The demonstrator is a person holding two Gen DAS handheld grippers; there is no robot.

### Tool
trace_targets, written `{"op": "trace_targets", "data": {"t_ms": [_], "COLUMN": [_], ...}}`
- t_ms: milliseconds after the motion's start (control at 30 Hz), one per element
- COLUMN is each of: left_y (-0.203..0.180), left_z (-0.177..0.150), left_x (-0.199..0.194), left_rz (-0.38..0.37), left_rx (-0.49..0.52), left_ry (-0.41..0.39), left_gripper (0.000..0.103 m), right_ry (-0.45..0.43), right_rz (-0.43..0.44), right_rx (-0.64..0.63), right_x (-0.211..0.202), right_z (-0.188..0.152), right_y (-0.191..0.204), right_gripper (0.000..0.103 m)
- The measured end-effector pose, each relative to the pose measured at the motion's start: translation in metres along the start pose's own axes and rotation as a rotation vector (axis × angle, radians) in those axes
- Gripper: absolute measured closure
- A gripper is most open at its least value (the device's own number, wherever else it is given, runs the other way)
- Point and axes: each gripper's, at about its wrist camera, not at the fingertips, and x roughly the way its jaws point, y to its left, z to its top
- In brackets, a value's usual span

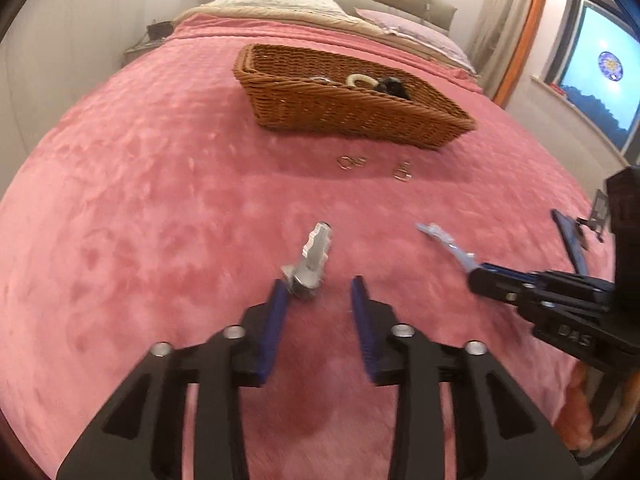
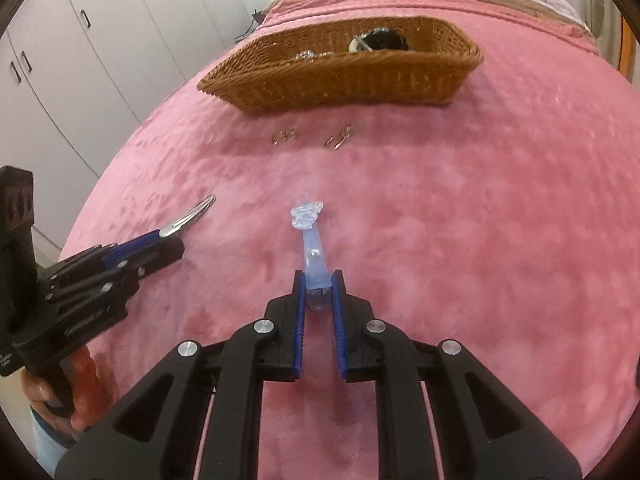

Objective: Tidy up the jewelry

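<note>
Silver clip (image 1: 314,258) against parted left claw (image 1: 320,284); right claw (image 2: 319,280) clenches blue clip (image 2: 314,256).

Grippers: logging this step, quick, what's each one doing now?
Left gripper: open, silver clip against one jaw.
Right gripper: shut on a clear blue clip.

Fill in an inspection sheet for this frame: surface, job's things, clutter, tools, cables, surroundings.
Surface: pink bedspread, plush.
Job's things: wicker basket holding a few pieces; two small gold pieces on the spread in front of it; silver clip; blue clip.
Clutter: nothing seen.
Tools: left tool open, silver clip against one finger; right tool shut on the blue clip.
Cables: nothing seen.
Surroundings: pillows, white wardrobe, curtained window.
</note>
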Motion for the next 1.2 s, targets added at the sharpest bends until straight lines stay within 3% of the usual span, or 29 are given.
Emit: {"op": "trace_targets", "data": {"t_ms": [133, 267, 333, 400, 467, 533, 600, 733, 833, 933, 1133, 1200], "left_y": [-0.006, -0.01, -0.009, -0.003, 0.003, 0.006, 0.006, -0.01, -0.016, -0.016, -0.012, -0.014], "left_z": [-0.007, -0.011, -0.01, -0.005, 0.002, 0.009, 0.013, 0.017, 0.017, 0.016, 0.017, 0.023], "left_x": [-0.007, -0.013, -0.017, -0.02, -0.014, -0.003, 0.01, 0.02, 0.024, 0.024, 0.015, 0.005], "left_rz": [-0.031, -0.14, -0.107, -0.039, 0.006, 0.004, -0.006, 0.047, 0.077, 0.087, 0.044, 0.03], "left_rx": [0.025, 0.042, 0.045, 0.043, 0.036, 0.032, 0.045, 0.117, 0.144, 0.154, 0.133, 0.13], "left_ry": [-0.003, -0.018, -0.045, -0.073, -0.072, -0.042, 0.003, 0.029, 0.029, 0.021, -0.006, -0.051], "left_gripper": [0.069, 0.069, 0.067, 0.057, 0.054, 0.054, 0.054, 0.054, 0.057, 0.082, 0.082, 0.082], "right_ry": [-0.006, -0.017, -0.017, -0.023, -0.034, -0.044, -0.054, -0.055, -0.056, -0.07, -0.112, -0.147], "right_rz": [0.022, 0.041, 0.04, 0.037, 0.035, 0.026, 0.014, -0.028, -0.042, -0.086, -0.077, -0.067], "right_rx": [-0.01, -0.044, -0.06, -0.069, -0.081, -0.093, -0.11, -0.149, -0.149, -0.175, -0.192, -0.193], "right_x": [-0.005, -0.011, -0.014, -0.016, -0.018, -0.019, -0.019, -0.013, -0.007, -0.006, -0.019, -0.03], "right_z": [-0.006, -0.014, -0.019, -0.023, -0.025, -0.025, -0.026, -0.022, -0.019, -0.02, -0.016, -0.007], "right_y": [0.003, 0.006, 0.007, 0.006, 0.006, 0.007, 0.01, 0.02, 0.023, 0.027, 0.029, 0.031], "right_gripper": [0.092, 0.092, 0.091, 0.088, 0.074, 0.06, 0.059, 0.059, 0.075, 0.092, 0.092, 0.092]}}
